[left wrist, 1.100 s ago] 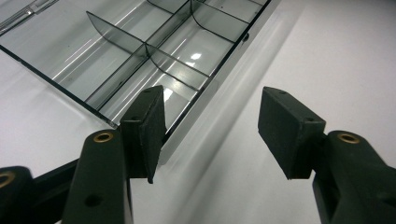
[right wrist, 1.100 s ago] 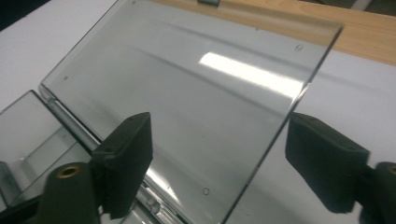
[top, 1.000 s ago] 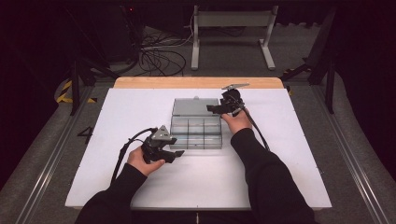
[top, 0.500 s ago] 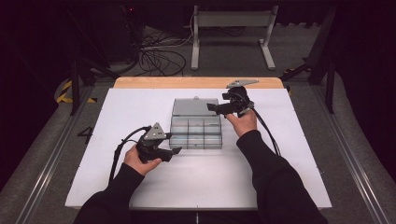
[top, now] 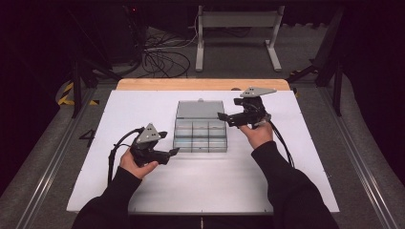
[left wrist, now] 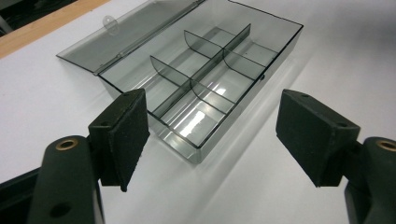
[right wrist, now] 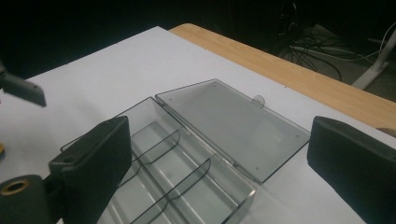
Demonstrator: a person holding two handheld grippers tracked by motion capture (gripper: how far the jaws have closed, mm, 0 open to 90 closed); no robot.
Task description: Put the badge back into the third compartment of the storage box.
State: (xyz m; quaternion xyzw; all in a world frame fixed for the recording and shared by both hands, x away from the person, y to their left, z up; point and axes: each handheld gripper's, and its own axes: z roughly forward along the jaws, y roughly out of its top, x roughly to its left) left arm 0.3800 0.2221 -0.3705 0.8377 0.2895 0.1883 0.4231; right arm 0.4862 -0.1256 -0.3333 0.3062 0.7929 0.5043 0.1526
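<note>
Dark cables [top: 160, 57] and what looks like a metal stand [top: 237, 36] lie beyond the table [top: 200, 84].

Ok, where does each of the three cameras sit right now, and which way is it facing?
High view: above the person's side, looking forward and down on the white table; both forearms, left gripper, right gripper.
Left gripper view: rides the left gripper, facing the open clear organizer box; its two fingers are wide apart.
Right gripper view: rides the right gripper, facing the box's flat-lying lid; fingers wide apart.
Shared: all three show the empty box.
</note>
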